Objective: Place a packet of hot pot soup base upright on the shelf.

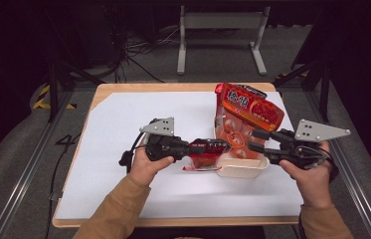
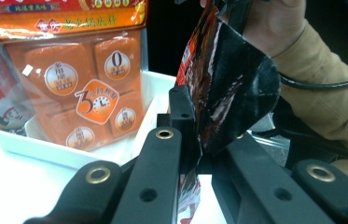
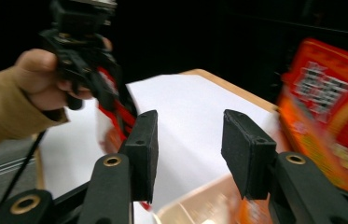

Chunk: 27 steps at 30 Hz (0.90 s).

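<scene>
My left gripper [image 1: 225, 146] points right and is shut on a small red and black foil packet [image 1: 200, 160], which hangs below its jaws just left of the tray. In the left gripper view the packet [image 2: 223, 88] stands pinched between the pads of that gripper [image 2: 198, 140]. A large orange snack bag [image 1: 245, 119] leans upright in a shallow white tray [image 1: 240, 172]. My right gripper [image 1: 252, 140] points left over the tray's right part. Its jaws are open with nothing between them [image 3: 190, 140].
The tray sits on a white sheet [image 1: 123, 129] that covers a wooden table [image 1: 123, 87]. In the left gripper view the orange bag [image 2: 83, 74] and the tray rim [image 2: 45, 151] lie to the left. A metal stand [image 1: 220, 22] stands on the floor beyond the table.
</scene>
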### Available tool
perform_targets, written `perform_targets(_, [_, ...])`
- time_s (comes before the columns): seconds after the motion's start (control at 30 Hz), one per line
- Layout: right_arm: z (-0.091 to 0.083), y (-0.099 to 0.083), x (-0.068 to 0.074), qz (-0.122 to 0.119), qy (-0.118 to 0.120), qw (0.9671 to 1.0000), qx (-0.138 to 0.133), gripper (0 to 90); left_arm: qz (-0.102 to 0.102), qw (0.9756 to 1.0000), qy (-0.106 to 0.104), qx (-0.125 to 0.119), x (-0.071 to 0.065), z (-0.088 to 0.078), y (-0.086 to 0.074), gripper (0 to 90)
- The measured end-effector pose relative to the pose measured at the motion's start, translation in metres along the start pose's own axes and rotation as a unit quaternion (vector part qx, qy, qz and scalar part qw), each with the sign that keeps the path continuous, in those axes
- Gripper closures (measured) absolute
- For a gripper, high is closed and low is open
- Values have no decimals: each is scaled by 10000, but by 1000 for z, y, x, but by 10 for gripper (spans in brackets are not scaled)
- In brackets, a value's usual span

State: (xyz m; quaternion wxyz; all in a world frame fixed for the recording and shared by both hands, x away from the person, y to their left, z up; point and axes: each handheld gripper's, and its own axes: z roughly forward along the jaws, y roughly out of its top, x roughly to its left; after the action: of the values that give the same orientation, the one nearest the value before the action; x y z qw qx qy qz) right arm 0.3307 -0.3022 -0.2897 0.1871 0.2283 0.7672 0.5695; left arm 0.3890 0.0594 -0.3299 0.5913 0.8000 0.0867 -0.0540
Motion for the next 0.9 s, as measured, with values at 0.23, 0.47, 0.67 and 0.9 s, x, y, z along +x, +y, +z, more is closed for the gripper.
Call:
perform_targets(0.23, [-22, -12, -24, 274, -518, 9983, 62, 578, 48, 9998, -128, -125, 3, 2, 4, 899])
perform_targets(0.47, [-31, -24, -42, 467, -818, 9954, 169, 573, 71, 9993, -192, -299, 7, 3, 10, 899])
perform_targets(0.67, [-35, -33, -53, 593, -1109, 9917, 274, 546, 81, 9992, -151, -357, 11, 6, 16, 899])
perform_targets(0.9, [-38, -38, -60, 654, -1365, 9879, 337, 520, 79, 9991, -141, -402, 18, 10, 23, 899])
